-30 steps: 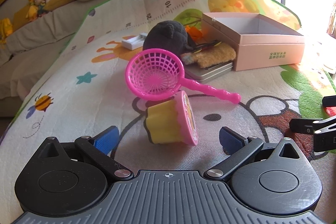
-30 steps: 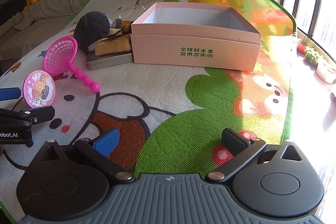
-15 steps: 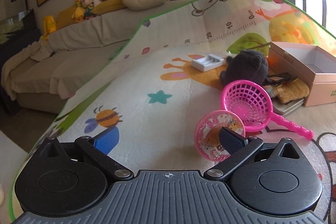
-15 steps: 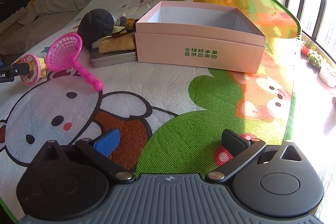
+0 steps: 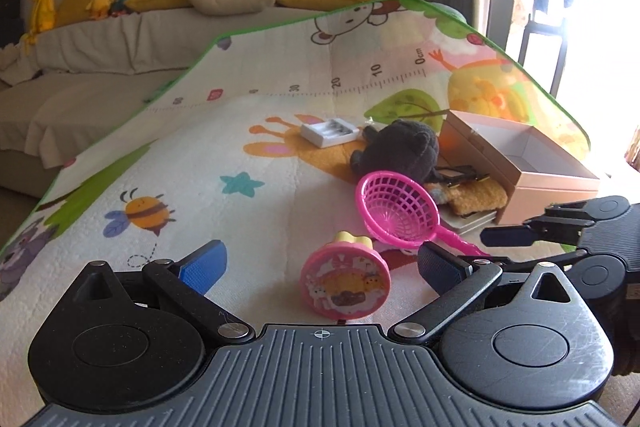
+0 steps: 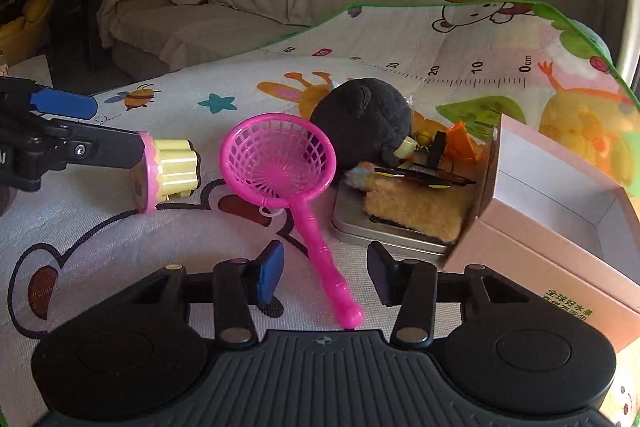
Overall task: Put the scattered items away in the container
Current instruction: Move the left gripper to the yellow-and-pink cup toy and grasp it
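Note:
A pink and yellow toy cup [image 5: 346,279] lies on its side on the play mat, between the fingers of my open left gripper [image 5: 320,263]; it also shows in the right wrist view [image 6: 166,171]. A pink toy net [image 6: 280,163] lies beside it, its handle [image 6: 328,267] running between the fingers of my open right gripper [image 6: 326,271]. The net also shows in the left wrist view [image 5: 400,215]. The pink cardboard box [image 6: 560,227] stands open at the right. A dark plush toy [image 6: 364,119] and a tan fuzzy item [image 6: 416,207] on a metal tin [image 6: 384,235] lie next to it.
A white battery tray [image 5: 330,133] lies further back on the mat. A sofa [image 6: 224,7] with cushions and soft toys runs behind the mat. My right gripper shows at the right of the left wrist view [image 5: 560,227].
My right gripper has swung left and down over the net's handle, fingers partly narrowed. My left gripper has turned back toward the cup, which now lies between its fingers.

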A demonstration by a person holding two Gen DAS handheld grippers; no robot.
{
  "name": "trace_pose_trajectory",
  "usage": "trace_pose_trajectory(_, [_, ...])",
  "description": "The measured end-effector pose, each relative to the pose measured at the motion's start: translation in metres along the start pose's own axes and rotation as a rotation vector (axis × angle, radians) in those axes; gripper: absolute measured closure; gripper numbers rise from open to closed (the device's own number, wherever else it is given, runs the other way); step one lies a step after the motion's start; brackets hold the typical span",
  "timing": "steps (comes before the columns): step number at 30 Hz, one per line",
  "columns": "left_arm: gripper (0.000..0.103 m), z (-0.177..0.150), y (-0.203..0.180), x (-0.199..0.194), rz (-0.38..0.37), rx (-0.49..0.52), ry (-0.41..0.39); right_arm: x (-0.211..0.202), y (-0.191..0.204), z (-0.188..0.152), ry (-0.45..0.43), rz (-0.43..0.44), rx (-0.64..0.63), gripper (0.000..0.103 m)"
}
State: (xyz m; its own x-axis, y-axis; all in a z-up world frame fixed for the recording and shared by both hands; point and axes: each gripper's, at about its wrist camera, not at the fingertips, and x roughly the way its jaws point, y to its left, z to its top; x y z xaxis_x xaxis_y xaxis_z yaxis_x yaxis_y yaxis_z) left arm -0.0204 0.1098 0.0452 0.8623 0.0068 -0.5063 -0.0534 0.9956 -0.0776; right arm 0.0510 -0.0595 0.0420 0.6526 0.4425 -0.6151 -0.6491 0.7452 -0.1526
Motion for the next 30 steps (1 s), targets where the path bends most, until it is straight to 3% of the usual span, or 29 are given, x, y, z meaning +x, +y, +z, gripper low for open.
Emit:
trace_pose_trajectory(2, [0.0, -0.002, -0.005, -0.001, -0.003, 0.025, -0.003, 0.008, 0.001, 0.001, 0.027, 0.026, 0.006, 0.076])
trace_pose_trajectory(5, [0.0, -0.006, -0.011, 0.001, -0.004, 0.049, 0.008, -0.001, -0.001, -0.005, 0.033, 0.027, 0.019, 0.087])
trace_pose_trajectory(12, [0.0, -0.008, -0.025, 0.011, -0.025, 0.053, 0.031, -0.056, -0.025, -0.05, 0.076, 0.001, 0.048, 0.089])
trace_pose_trajectory(19, [0.0, -0.008, -0.036, 0.015, -0.049, 0.043, 0.031, -0.106, -0.064, -0.098, 0.101, -0.092, 0.247, 0.088])
trace_pose_trajectory(20, [0.0, -0.008, -0.038, 0.015, -0.053, 0.041, 0.031, -0.108, -0.068, -0.102, 0.102, -0.096, 0.278, 0.086])
trace_pose_trajectory(22, [0.0, -0.009, -0.04, 0.017, -0.046, 0.037, 0.024, -0.109, -0.076, -0.106, 0.088, -0.088, 0.336, 0.07])
trace_pose_trajectory(24, [0.0, -0.01, -0.041, 0.016, -0.017, 0.036, 0.003, -0.112, -0.077, -0.109, 0.074, -0.059, 0.376, 0.046])
trace_pose_trajectory(25, [0.0, -0.01, -0.041, 0.017, -0.004, 0.044, 0.004, -0.112, -0.078, -0.11, 0.069, -0.044, 0.401, 0.022])
trace_pose_trajectory(26, [0.0, -0.009, -0.041, 0.018, 0.007, 0.058, 0.013, -0.112, -0.079, -0.111, 0.063, -0.028, 0.425, 0.006])
trace_pose_trajectory(28, [0.0, -0.01, -0.042, 0.021, 0.045, 0.099, 0.029, -0.108, -0.081, -0.114, 0.062, 0.023, 0.485, 0.0])
trace_pose_trajectory(30, [0.0, -0.011, -0.042, 0.027, 0.083, 0.137, 0.053, -0.108, -0.08, -0.115, 0.046, 0.016, 0.502, 0.0])
